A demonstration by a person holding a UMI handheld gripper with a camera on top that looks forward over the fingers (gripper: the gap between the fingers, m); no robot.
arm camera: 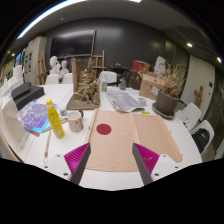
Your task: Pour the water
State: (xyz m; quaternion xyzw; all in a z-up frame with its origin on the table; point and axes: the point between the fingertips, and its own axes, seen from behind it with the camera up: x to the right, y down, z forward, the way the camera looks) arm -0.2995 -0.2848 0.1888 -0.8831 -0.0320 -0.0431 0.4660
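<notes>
The gripper (111,165) hovers above the near edge of a white surface (100,180), its two dark fingers (80,168) spread wide apart with nothing held between them; the magenta pads (147,157) on their inner faces are bare. Between and just ahead of the fingers lies a tan mat (125,140), and on the mat near its far left part sits a small dark red round disc (103,128). Just beyond the mat's left corner stands a white cup (74,121), upright. Left of the cup stands a yellow bottle (55,119) with a darker cap, also upright, well apart from the fingers; whether it holds water cannot be told. Further left lie an iridescent sheet (36,118) and a dark box-like device (27,96).

Behind the cup rises a wooden model structure (86,85) on a base, which stands between the near things and the far end of the surface. To its right lie grey papers or a keyboard-like thing (124,100), and beyond them cardboard boxes (153,88) and a dark red container (139,68). A dark tray or laptop (166,104) sits at the right, beside grey chairs (196,122). A dark screen (74,44) hangs on the far wall under long ceiling lights (45,14). No writing or label can be read anywhere
</notes>
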